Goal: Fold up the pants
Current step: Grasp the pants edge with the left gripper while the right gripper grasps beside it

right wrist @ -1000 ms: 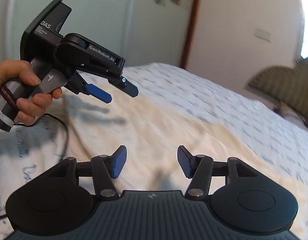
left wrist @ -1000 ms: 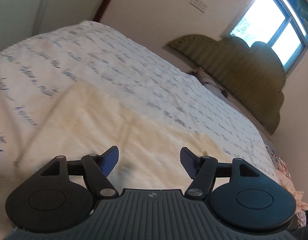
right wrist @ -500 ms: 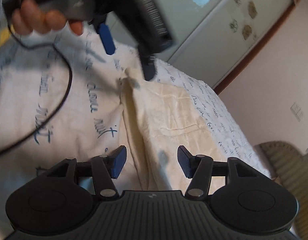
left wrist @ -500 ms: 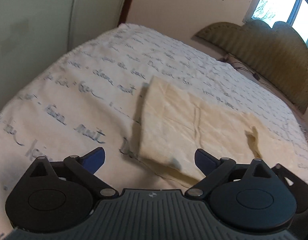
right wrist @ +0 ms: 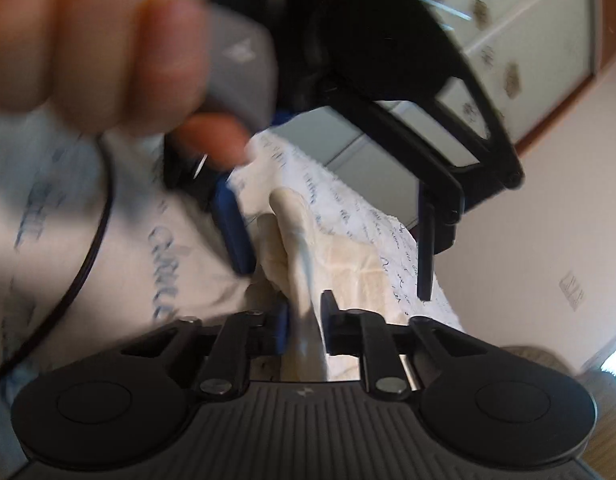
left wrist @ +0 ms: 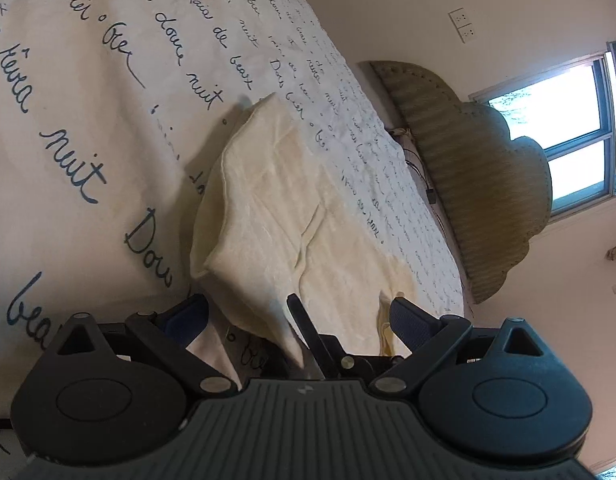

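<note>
The cream pants lie on the bed, their near end lifted into a ridge. My left gripper is open, its blue pads wide apart on either side of that lifted end. My right gripper is shut on a pinched fold of the pants; one of its fingers pokes up between the left gripper's fingers in the left wrist view. In the right wrist view the left gripper hangs open just above the same fold, held by a blurred hand.
The white bedsheet with dark script covers the bed. An olive headboard and a window stand at the far end. A black cable runs over the sheet at left. Wardrobe doors stand behind.
Both grippers have dropped close to the near end of the pants. My right gripper has closed on a fold of cloth and raised it. The left gripper stays open around it.
</note>
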Motion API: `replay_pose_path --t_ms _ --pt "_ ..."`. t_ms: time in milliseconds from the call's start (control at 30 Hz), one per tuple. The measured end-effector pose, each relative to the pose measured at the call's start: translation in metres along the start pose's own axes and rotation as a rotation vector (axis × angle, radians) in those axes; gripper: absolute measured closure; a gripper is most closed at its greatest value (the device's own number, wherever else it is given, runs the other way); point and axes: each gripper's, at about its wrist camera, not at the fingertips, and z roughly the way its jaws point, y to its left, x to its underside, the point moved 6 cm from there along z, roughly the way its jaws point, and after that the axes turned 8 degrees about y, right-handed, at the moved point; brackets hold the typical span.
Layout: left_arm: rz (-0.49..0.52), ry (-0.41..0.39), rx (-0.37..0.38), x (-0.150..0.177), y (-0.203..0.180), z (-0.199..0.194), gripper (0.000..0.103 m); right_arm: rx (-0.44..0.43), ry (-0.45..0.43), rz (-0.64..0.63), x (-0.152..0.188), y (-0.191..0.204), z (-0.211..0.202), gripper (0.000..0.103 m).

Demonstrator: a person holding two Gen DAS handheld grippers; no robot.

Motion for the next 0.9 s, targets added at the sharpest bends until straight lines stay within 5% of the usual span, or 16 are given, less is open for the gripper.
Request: replay_pose_path --t_ms 133,267,433,700,767,833,900 --pt "0.000 -0.001 0.041 -0.010 -0.007 0.008 0.005 -0.092 -0.022 0.246 0.003 -0.041 -0.005 0.090" --pt "-0.076 0.014 0.073 -0.026 0.000 0.026 0.005 -0.125 -0.021 0.322 0.007 -0.058 -0.007 0.090" --pt "-0.152 0.055 0.113 -0.040 0.013 0.047 0.005 -0.134 0.046 0.220 0.015 -0.040 -0.005 0.083" --pt "-0.132 0.070 0.132 -0.058 0.017 0.055 0.009 0.053 0.141 0.064 0.039 -0.015 0.000 0.062" --pt "-0.096 0.060 0.095 -0.059 0.014 0.056 0.018 0.085 0.151 0.034 0.042 -0.017 0.002 0.063" --pt "-0.034 0.045 0.007 -0.058 0.011 0.058 0.053 0.088 0.159 0.011 0.043 -0.019 0.004 0.065" --pt "0.007 0.028 -0.075 -0.057 0.012 0.058 0.082 0.068 0.155 0.002 0.042 -0.011 -0.004 0.078"
